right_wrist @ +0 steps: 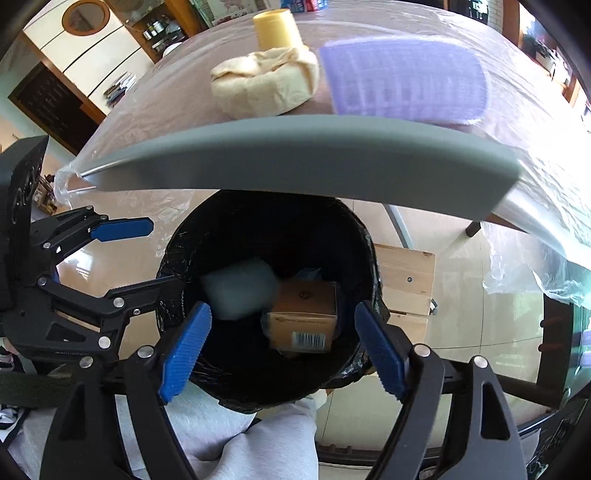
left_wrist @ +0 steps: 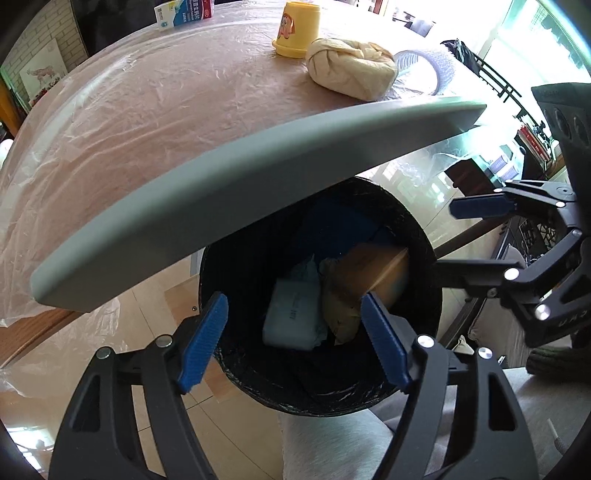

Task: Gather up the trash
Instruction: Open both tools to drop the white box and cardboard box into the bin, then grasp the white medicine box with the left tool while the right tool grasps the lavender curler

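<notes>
Both tools are held over the open black-lined bin (right_wrist: 266,229), which stands on the floor below the grey edge of the desk (right_wrist: 295,155). The left tool (left_wrist: 293,332) stands with its blue pads apart and nothing between them; the right tool (right_wrist: 282,339) likewise stands apart and empty. No earlier view is supplied, so only this state is recorded.

Location of the trash: a brown cardboard box (right_wrist: 306,317) with a barcode and a pale wrapped packet (right_wrist: 240,291) are seen inside the bin, blurred as if in motion. Crumpled matter beneath them cannot be identified.

Risks noted:
- The bin mouth is partly overhung by the desk edge; an item released too far forward could strike the edge and fall to the floor.
- The liner is loose at the rim and could be snagged by a pad if a tool is lowered.
- The two tools are close together; collision is possible if both are withdrawn at once.
- The plastic sheet on the desk hangs free and could be dragged during the next reach.

Count: tools, two; bin, one; identifiable items in bin, two. Remaining on the desk: one yellow cup (left_wrist: 295,29), one cream cloth bundle (left_wrist: 351,68), one purple bristled roller (right_wrist: 402,79), one printed carton (left_wrist: 183,13) at the far edge.
</notes>
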Action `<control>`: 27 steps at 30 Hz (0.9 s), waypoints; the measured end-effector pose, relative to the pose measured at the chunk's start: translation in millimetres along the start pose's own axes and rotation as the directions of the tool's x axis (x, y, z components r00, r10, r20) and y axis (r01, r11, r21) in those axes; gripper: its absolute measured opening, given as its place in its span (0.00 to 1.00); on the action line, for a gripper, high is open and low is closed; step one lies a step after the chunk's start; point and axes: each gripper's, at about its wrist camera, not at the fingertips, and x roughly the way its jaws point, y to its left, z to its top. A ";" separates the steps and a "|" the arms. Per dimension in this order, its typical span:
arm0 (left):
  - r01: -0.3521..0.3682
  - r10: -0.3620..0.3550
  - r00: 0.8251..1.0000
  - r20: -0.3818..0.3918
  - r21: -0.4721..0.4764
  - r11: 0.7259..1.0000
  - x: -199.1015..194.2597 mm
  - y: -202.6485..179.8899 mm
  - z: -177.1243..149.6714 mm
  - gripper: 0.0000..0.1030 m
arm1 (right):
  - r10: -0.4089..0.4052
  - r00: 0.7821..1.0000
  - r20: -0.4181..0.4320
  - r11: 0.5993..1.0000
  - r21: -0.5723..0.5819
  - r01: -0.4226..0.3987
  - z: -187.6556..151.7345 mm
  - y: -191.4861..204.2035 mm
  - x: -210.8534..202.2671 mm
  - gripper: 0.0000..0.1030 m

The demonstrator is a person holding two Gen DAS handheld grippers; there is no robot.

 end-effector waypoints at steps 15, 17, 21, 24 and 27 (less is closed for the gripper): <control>0.034 -0.030 0.969 0.244 -0.013 0.999 -103.5 12.8 20.2 0.94 | -0.193 0.938 0.288 0.973 -0.069 0.222 12.2 -0.2 -101.7 0.93; 0.000 0.010 0.951 0.309 -0.034 0.999 -116.9 21.3 38.7 0.95 | -0.195 0.930 0.311 0.974 -0.052 0.222 20.5 -2.5 -104.7 0.93; -0.081 0.107 0.935 0.339 -0.090 0.993 -114.0 41.9 85.9 0.96 | -0.197 0.927 0.319 0.975 -0.038 0.220 41.4 -7.4 -97.3 0.93; -0.110 0.144 0.930 0.337 -0.119 0.987 -102.1 59.5 123.8 0.96 | -0.207 0.928 0.308 0.971 -0.050 0.234 54.5 -8.4 -87.3 0.93; -0.118 0.157 0.936 0.315 -0.139 0.983 -85.0 77.1 165.0 0.96 | -0.210 0.931 0.299 0.971 -0.044 0.233 62.8 -8.4 -79.7 0.93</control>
